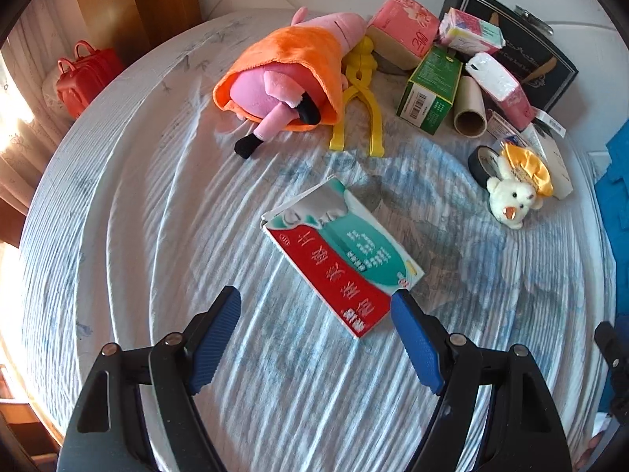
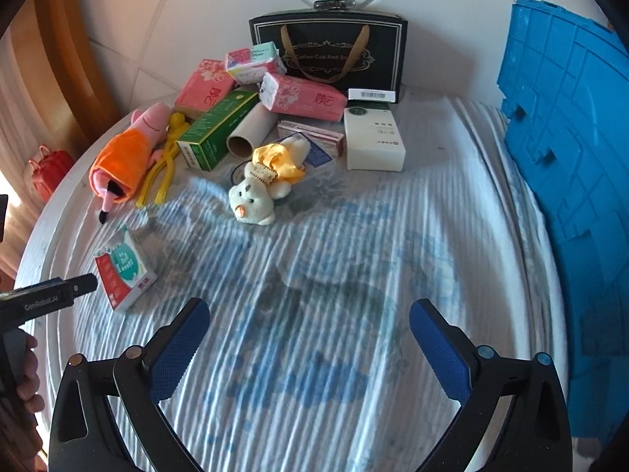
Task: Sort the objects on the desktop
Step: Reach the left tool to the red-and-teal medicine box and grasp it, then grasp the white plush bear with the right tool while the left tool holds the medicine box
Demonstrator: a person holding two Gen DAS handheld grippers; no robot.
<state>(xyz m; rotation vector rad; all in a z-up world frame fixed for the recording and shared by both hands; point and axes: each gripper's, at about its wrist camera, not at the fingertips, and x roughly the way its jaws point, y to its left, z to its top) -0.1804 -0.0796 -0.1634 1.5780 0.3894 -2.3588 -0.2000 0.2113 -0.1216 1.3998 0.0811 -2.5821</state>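
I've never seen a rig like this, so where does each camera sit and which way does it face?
Left wrist: sits on the left hand-held gripper, looking along its open fingers at the red-and-teal box.
Right wrist: sits on the right hand-held gripper, open over the striped sheet; a hand shows at the left edge.
Shared: the box, white plush toy, pink plush pig.

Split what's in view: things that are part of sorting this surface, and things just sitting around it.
To sort: red-and-teal box, pink plush pig, yellow tongs, green box, cardboard tube, pink tissue packs, white plush toy, white box.

Just there: red handbag, blue crate, black gift bag.
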